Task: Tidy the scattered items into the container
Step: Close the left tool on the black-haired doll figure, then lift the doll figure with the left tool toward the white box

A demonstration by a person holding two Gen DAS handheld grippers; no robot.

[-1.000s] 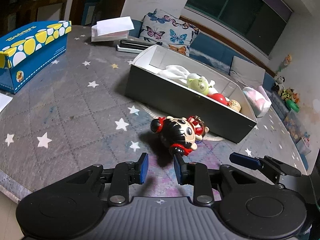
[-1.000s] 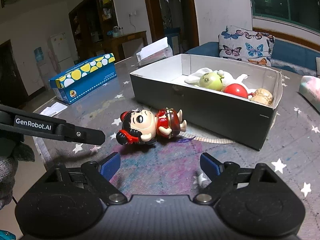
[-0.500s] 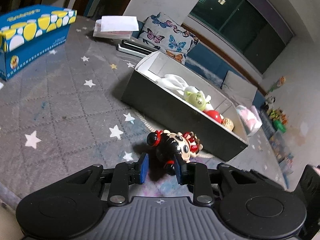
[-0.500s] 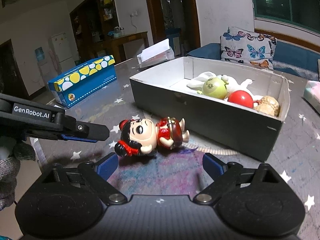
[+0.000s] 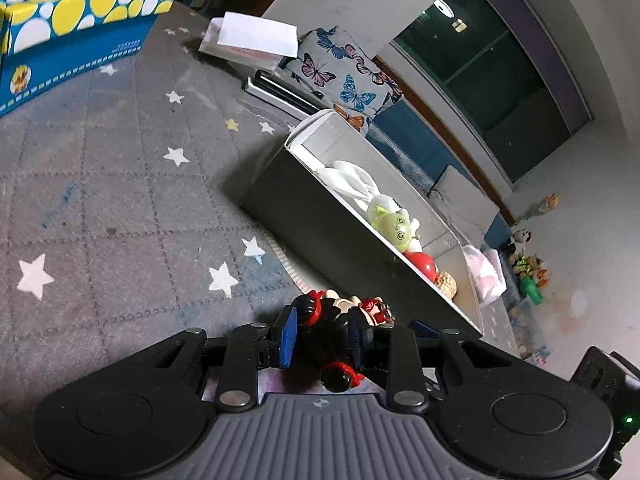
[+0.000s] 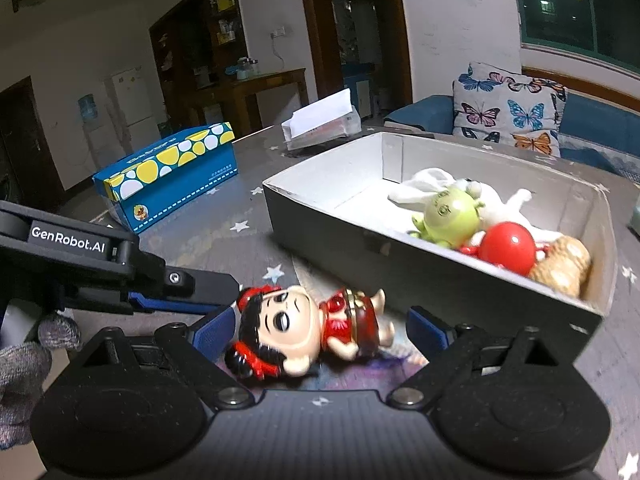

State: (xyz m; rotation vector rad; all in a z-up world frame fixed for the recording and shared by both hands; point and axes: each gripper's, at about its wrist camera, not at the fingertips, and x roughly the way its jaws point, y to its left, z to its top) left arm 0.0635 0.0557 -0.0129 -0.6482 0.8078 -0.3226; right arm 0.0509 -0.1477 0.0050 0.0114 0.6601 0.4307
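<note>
Doll figure (image 6: pixel 308 330) with black hair and a red dress lies on its back on the star-printed grey cloth (image 5: pixel 100 184), just in front of the dark cardboard box (image 6: pixel 420 276). From the left, the left gripper (image 5: pixel 322 334) has its blue pads on either side of the doll's head; whether they press it or only bracket it cannot be told, as the head fills the gap. The right gripper (image 6: pixel 316 326) stands spread wide, the doll lying between its fingers with its head near the left pad (image 6: pixel 210 330) and its feet short of the right one. Beyond the fingertips, the box holds a white plush rabbit (image 6: pixel 436 186), a green round toy (image 6: pixel 450 216), a red ball (image 6: pixel 506 248) and a tan spotted toy (image 6: pixel 562 266), all crowded toward its right end. Far off to the left of the fingers sits a blue and yellow carton (image 6: pixel 172 174), with a tissue pack (image 6: pixel 320 122) behind the box.
</note>
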